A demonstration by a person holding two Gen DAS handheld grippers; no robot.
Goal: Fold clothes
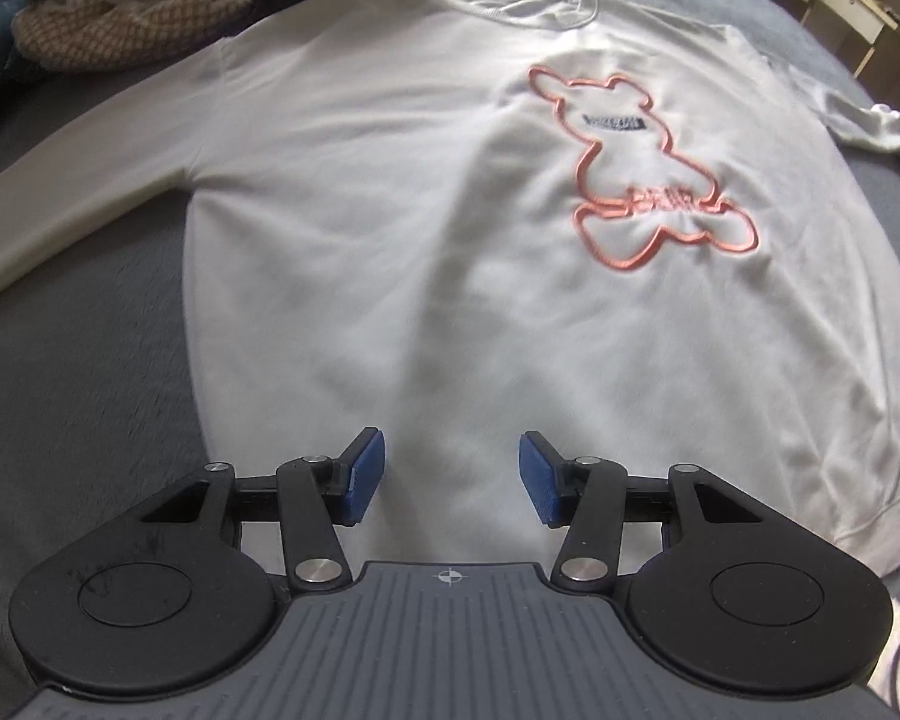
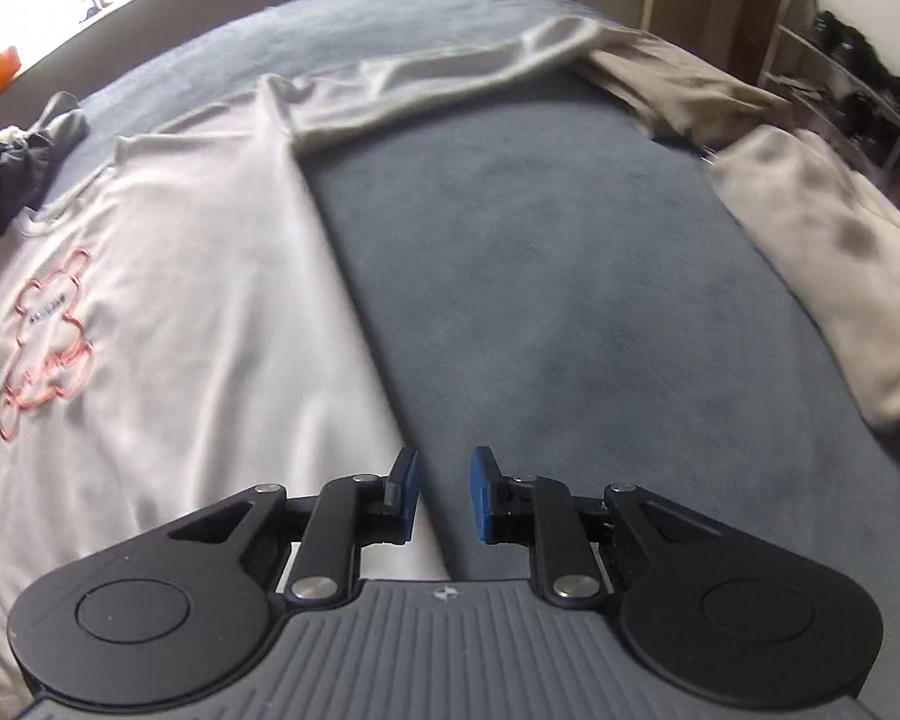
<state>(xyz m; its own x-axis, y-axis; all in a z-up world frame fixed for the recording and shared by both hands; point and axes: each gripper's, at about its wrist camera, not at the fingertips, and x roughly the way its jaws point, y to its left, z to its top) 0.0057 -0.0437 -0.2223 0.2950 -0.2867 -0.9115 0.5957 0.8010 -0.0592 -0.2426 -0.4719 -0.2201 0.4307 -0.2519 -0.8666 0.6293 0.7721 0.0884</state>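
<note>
The grey-blue bed cover (image 2: 570, 276) extends ahead of and beneath both grippers. A white sweatshirt (image 1: 390, 228) lies flat on it, front side up, directly ahead of the left gripper (image 1: 451, 474); the collar is at the far end and the hem is nearest the gripper. In the right wrist view the sweatshirt lies ahead and to the left of the right gripper (image 2: 444, 492), with one sleeve (image 2: 426, 90) stretched across the cover far ahead. A beige spotted garment (image 2: 822, 252) lies ahead to the right of the right gripper, and a tan garment (image 2: 678, 90) lies beyond it. A checked knit garment (image 1: 126, 30) lies far ahead to the left of the left gripper. A pink bear outline (image 1: 636, 174) marks the sweatshirt chest.

Left gripper: jaws parted about halfway — nothing between the blue pads (image 1: 366, 474). Right gripper: jaws parted narrowly — nothing gripped; the sweatshirt edge runs beneath the gap.
</note>
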